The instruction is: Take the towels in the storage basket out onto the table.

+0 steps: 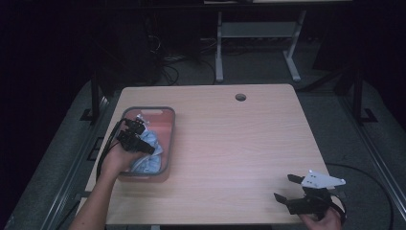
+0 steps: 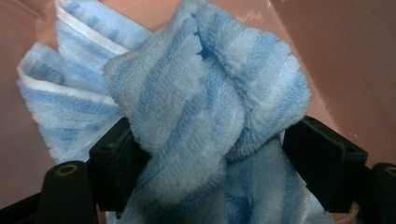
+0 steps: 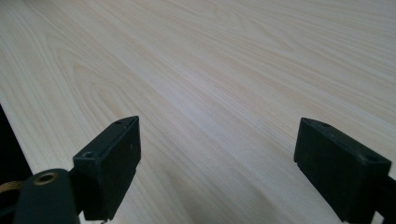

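Nearest you, your right hand-held gripper (image 1: pixel 288 187) hovers low over the near right corner of the bench (image 1: pixel 239 143), its jaws spread wide with nothing between them; its own view looks along bare pale wood grain. It sits well apart from the work and seems to be waiting.

Further out on the left, your left hand-held gripper (image 1: pixel 139 136) reaches down into the tub (image 1: pixel 170 139), a clear rounded bin with a pinkish floor that stands near the bench's left edge. In the left gripper view the jaws bracket a bunched fold of the blue striped towel (image 2: pixel 205 107), pressing into the pile on both sides, so the towel appears to be clamped between them. The rest of the cloth lies crumpled in the tub, spilling towards its near end.

My reading is that you are at the grasp stage of lifting the towel out of the tub. The next move calls for a steady straight lift so the trailing cloth clears the rim without dragging the tub along; your free gripper could steady the tub or take a second corner once the towel is up.

No brand, label or readable writing appears on the towel, the tub or the bench.
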Demonstrator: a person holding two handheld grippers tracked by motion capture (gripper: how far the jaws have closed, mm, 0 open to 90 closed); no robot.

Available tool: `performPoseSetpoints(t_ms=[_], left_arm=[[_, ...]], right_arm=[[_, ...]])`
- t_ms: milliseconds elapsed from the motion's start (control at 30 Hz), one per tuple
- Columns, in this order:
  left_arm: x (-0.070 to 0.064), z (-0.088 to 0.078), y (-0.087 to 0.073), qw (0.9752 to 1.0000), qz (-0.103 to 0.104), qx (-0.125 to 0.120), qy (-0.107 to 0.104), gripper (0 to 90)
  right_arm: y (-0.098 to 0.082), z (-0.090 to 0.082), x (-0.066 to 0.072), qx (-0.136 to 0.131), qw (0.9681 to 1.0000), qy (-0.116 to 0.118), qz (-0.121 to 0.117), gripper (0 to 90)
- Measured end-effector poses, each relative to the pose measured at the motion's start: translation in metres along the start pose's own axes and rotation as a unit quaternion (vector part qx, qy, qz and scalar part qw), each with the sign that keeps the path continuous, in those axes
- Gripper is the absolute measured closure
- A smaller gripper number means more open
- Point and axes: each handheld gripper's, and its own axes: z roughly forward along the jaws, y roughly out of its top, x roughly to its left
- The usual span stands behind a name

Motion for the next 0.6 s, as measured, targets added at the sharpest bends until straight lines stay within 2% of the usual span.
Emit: performPoseSetpoints(t_ms=[167, 300, 433, 600], left_arm=[[-0.005, 0.008, 0.003, 0.9995, 0.004, 0.022, 0.022, 28.0], [-0.007, 0.013, 0.003, 0.9982, 0.017, 0.043, 0.038, 35.7], [-0.004, 0.016, 0.003, 0.9977, 0.015, 0.054, 0.038, 45.9], [0.002, 0.015, 0.003, 0.9982, -0.009, 0.054, 0.024, 59.2]], right_arm=[[0.001, -0.002, 0.001, -0.004, 1.0000, 0.000, -0.001, 14.4], [0.000, -0.003, 0.001, -0.005, 1.0000, 0.000, 0.000, 14.4], [0.001, -0.004, 0.001, -0.009, 1.0000, -0.001, 0.000, 14.5], [0.001, -0.004, 0.001, -0.010, 1.0000, 0.000, 0.002, 14.5]])
